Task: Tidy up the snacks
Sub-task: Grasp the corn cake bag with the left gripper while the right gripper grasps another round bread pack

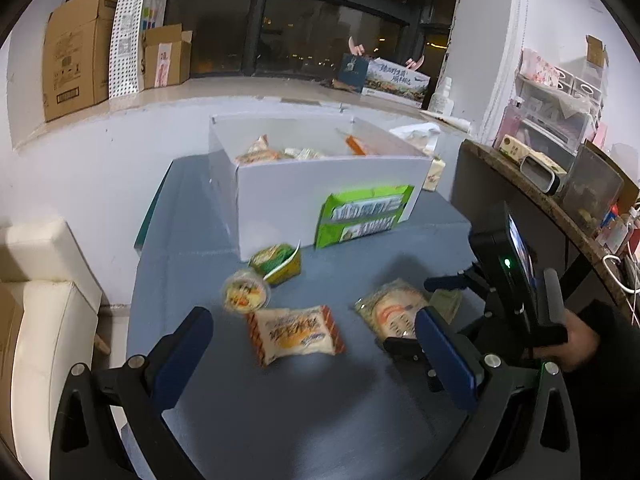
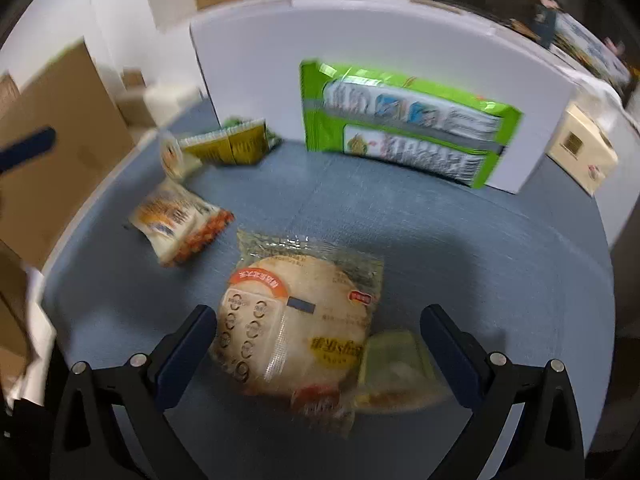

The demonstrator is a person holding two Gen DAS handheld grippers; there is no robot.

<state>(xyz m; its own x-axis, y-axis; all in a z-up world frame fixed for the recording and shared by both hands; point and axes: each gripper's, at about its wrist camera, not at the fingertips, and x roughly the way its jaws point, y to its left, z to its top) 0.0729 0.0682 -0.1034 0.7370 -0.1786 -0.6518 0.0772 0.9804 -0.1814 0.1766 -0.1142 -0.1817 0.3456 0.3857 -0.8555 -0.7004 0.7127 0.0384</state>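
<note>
On the blue worktop point(image 1: 304, 400) stands a white box point(image 1: 320, 204) with snacks inside; a green packet point(image 2: 404, 124) leans on its front, its print too blurred to read. The right gripper point(image 2: 318, 332) has its fingers spread wide around a clear-wrapped round cake point(image 2: 292, 332). The left gripper point(image 1: 312, 336) is wide too, holding nothing, near an orange-edged bread packet point(image 1: 294, 334).

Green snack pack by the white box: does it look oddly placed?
Yes. The green snack pack stands on edge, propped against the outside wall of the white box, not inside with the other snacks. It also sits slightly tilted.
</note>
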